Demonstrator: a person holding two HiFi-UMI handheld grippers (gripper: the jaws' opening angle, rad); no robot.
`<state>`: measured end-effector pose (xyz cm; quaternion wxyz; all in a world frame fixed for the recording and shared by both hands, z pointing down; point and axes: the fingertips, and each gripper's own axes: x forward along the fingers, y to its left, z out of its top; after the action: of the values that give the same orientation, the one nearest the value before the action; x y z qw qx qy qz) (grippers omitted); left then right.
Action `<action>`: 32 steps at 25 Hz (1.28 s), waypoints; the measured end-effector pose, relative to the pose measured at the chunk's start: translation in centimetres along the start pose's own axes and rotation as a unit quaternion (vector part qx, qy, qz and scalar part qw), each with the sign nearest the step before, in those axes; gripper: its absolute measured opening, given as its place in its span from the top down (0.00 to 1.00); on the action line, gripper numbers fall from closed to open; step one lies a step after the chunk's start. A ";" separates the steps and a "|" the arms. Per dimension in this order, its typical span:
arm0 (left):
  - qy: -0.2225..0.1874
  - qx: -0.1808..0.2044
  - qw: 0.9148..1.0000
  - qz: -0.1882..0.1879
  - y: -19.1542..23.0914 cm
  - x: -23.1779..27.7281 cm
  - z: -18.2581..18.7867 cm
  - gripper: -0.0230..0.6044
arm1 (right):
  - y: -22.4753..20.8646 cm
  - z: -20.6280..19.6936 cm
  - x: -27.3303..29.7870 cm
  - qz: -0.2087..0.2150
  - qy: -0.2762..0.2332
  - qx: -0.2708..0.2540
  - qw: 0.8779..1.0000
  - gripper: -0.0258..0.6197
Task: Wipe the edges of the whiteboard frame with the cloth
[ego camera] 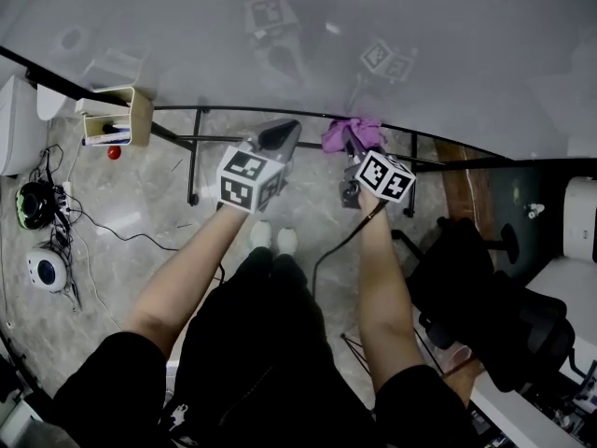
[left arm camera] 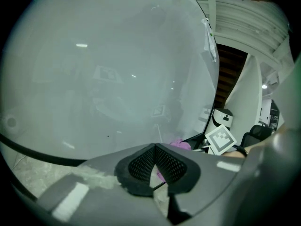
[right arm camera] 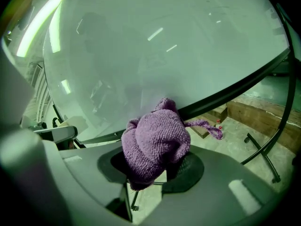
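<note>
Right claw clenched on the purple cloth, bunched at the bottom edge of the whiteboard frame. Left claw pinched together, empty, nearby. I judge the wiping step is in hand. Next I'd slide the cloth along the edge, pressing on.

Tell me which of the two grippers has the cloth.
The right gripper: its jaws are shut on the purple cloth. The left gripper has its jaws together with nothing between them.

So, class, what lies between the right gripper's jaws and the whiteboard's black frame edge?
A bunched purple knitted cloth, clamped by the right gripper; the right gripper view shows its top at the black frame edge.
</note>
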<state>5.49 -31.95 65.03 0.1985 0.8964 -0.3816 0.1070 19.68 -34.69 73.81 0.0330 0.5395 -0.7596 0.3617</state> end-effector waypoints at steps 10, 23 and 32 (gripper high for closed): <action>-0.006 -0.011 0.999 0.050 0.9 -2.5 -0.2 0.96 | 0.8 -0.1 0.2 0.014 -0.011 0.029 0.999 0.72; -0.006 -0.012 0.995 0.094 6.5 -8.4 -1.1 0.96 | 4.3 -1.4 2.1 0.019 -0.027 0.045 0.998 0.72; 0.009 -0.003 0.999 0.048 9.0 -10.8 -2.7 0.96 | 6.1 -1.8 2.8 -0.013 -0.050 0.031 0.998 0.72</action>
<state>-8.54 -29.51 66.20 0.1996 0.8753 -0.4228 0.1234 12.73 -34.94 73.19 -0.0166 0.5677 -0.7416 0.3571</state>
